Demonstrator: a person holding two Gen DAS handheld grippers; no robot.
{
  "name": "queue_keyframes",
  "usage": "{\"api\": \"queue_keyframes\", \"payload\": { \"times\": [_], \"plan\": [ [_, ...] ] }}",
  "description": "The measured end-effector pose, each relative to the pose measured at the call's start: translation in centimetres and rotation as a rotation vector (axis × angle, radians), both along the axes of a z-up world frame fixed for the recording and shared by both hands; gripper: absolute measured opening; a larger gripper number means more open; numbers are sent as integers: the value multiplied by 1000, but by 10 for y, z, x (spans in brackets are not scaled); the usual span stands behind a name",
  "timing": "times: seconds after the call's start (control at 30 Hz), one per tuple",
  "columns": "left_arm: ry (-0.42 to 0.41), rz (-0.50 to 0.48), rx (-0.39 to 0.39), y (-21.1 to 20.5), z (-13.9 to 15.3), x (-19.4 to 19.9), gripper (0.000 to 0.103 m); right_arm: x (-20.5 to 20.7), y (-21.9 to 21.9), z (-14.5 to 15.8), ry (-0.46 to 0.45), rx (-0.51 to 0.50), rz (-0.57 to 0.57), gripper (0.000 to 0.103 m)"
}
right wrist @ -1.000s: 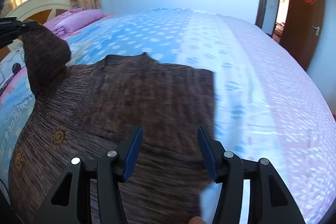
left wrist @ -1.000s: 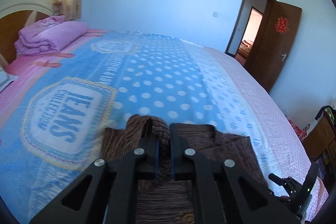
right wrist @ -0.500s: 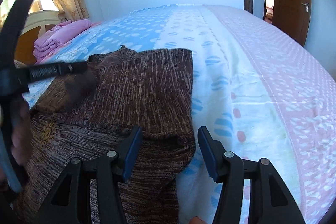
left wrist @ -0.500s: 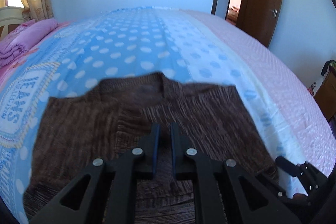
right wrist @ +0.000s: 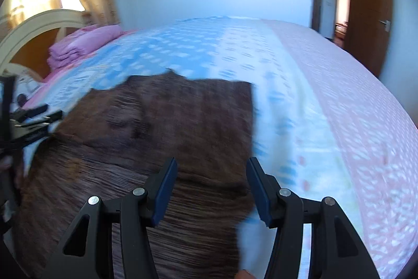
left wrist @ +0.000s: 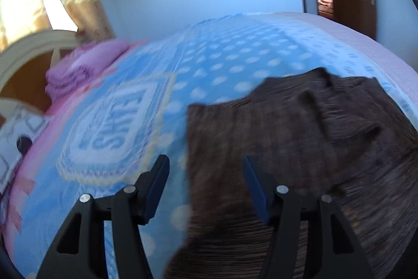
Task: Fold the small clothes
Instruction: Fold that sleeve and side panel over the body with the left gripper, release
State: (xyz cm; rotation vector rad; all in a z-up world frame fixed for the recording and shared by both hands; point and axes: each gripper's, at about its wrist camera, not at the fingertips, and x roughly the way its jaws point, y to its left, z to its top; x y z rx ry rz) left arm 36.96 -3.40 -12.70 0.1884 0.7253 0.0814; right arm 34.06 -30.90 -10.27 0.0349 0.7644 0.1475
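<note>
Your brown ribbed knit sweater [left wrist: 300, 148] lies flat on the blue polka-dot bedspread [left wrist: 222, 56], with one side panel already turned in over the body. In the left wrist view it fills the field from 12 to 5 o'clock; in the right wrist view it spreads from 9 o'clock across to the centre.

Your left gripper [left wrist: 206, 183] hovers over the sweater's left edge with its jaws spread wide and nothing between them. Your right gripper [right wrist: 211, 183] hangs above the right-hand edge, jaws likewise apart and empty.

Expect the knit to be soft, light and floppy; it will sag and stretch where you lift it, and a single layer may slide off the one beneath. The weave looks grippy rather than slick. Judging from the lie, take the near hem corners, one in each gripper, pinching all layers together at the edge, and carry them toward the neckline at 12 o'clock. The blur hides the hem's exact line.
</note>
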Motion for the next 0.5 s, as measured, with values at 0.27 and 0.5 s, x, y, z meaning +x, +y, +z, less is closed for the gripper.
{"api": "queue_keyframes", "payload": {
  "times": [0.27, 0.5],
  "plan": [
    [118, 54, 47, 6, -32, 24, 64, 60, 116, 5, 47, -181, 221, 56],
    [138, 82, 28, 28, -39, 15, 86, 121, 128, -30, 104, -303, 98, 56]
  ]
}}
